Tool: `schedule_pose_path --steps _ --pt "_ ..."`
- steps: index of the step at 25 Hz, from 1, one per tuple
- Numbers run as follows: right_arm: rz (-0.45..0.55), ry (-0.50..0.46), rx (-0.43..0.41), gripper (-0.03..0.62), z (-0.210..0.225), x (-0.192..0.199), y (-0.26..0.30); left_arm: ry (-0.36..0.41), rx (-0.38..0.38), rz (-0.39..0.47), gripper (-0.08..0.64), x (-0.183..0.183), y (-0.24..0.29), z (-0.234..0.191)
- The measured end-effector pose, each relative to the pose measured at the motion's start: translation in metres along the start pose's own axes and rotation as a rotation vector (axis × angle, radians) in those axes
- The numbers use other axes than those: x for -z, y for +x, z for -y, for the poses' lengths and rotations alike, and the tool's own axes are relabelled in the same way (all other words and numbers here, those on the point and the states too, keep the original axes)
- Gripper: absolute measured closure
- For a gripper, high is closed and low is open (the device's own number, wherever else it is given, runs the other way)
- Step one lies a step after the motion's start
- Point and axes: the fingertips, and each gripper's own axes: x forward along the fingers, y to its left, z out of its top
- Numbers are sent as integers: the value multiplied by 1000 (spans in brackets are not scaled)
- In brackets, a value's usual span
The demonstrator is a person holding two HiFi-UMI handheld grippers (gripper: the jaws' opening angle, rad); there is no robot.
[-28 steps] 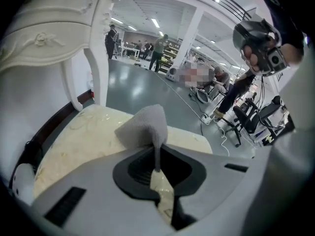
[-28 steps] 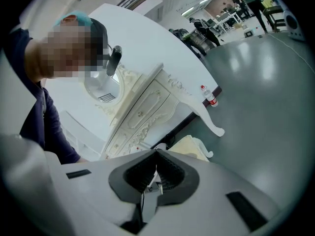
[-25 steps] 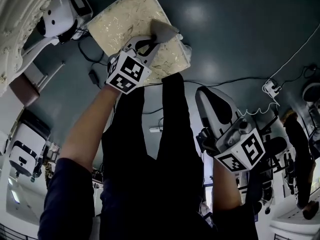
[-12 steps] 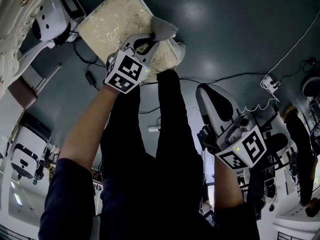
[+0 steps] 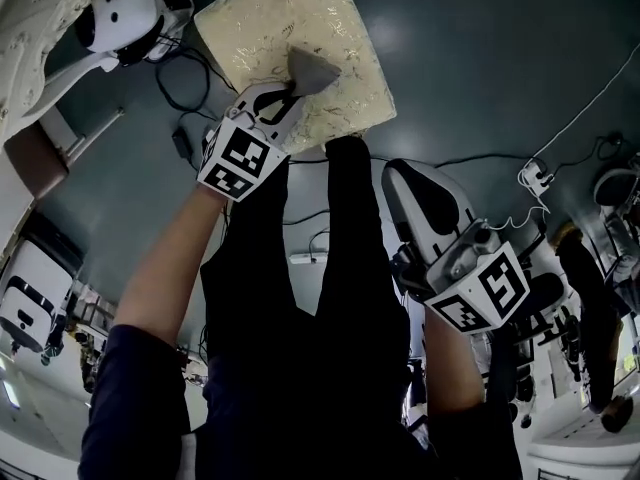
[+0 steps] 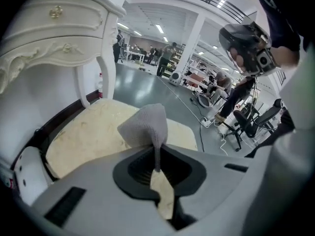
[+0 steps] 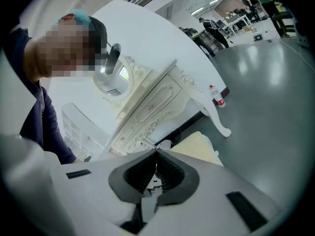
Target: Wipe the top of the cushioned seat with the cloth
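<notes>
The cushioned seat (image 5: 290, 48) is a cream, gold-patterned square stool top at the upper middle of the head view; in the left gripper view the seat (image 6: 93, 132) lies just beyond the jaws. My left gripper (image 5: 285, 88) is shut on a grey cloth (image 5: 308, 68), whose bunched end (image 6: 145, 124) sticks out over the cushion's near part. My right gripper (image 5: 415, 193) hangs low at the right, off the seat, its jaws shut with nothing between them; the right gripper (image 7: 156, 154) points toward a corner of the seat (image 7: 197, 144).
An ornate white dressing table (image 7: 157, 102) stands behind the seat, with a white robot-like unit (image 5: 125, 13) and black cables (image 5: 180, 98) on the dark floor beside it. A power strip and white cord (image 5: 535, 183) lie at the right. Office chairs and people stand farther off.
The left gripper with the cloth has drawn back from the seat's right edge toward the middle of its near part. The right gripper has hardly moved.
</notes>
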Motion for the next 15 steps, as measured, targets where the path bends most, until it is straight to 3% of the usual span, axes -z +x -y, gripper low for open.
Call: schedule_pose_path --steps 7,15 --pt "-49 -36 -50 568 -47 32 30 -46 -12 1 534 56 -40 10" --pt "-91 -55 -40 568 -52 50 39 -87 -6 -3 532 93 -45 20"
